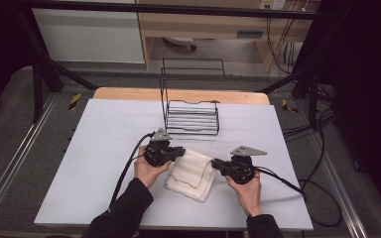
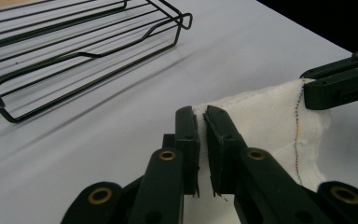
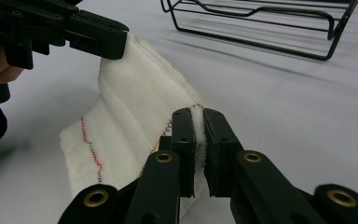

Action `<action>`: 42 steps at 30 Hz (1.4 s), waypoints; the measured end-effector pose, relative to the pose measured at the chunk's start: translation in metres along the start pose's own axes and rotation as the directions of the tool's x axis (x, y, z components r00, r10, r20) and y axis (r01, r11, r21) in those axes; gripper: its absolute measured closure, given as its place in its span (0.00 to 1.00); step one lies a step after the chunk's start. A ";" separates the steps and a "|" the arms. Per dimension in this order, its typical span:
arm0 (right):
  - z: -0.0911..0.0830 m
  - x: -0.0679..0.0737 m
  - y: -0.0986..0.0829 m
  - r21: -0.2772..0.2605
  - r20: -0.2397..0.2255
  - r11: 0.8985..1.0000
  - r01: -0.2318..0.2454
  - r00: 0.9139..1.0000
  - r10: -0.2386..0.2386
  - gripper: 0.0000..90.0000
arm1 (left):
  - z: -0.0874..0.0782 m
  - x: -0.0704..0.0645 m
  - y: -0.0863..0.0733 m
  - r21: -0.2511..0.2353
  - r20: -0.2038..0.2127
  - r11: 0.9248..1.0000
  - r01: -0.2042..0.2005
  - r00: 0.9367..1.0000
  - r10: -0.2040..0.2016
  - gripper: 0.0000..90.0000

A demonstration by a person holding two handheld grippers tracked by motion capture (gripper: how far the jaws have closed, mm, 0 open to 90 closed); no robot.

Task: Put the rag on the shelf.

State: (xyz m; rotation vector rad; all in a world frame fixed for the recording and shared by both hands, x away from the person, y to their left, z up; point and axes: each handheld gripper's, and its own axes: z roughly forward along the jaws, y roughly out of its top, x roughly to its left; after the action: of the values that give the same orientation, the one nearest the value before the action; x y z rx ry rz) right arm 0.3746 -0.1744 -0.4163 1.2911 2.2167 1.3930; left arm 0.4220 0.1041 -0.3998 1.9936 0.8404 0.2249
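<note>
White tabletop point(image 1: 104, 148) under dark surrounds, wire rack point(image 1: 191, 116) at far centre. Folded white cloth point(image 1: 191, 173) near centre, lifted between both tools. Left gripper point(image 2: 200, 116) pinched tight on its left corner, right gripper point(image 3: 196, 116) clamped on its right edge. Best kept taut and level, raised together, clear of rack.

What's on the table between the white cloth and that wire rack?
Nothing: in the high view, bare table separates the cloth from the rack.
</note>
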 end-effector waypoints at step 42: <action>-0.034 0.039 0.059 -0.207 0.054 0.953 0.220 0.976 -0.213 0.94 | -0.071 -0.017 0.024 -0.257 -0.069 0.965 -0.048 0.997 0.031 0.92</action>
State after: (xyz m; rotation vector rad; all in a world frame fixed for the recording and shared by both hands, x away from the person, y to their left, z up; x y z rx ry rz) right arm 0.3646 -0.1553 -0.3410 0.9606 2.0511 1.4657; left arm 0.3874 0.1341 -0.3388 1.7661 0.7703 0.4035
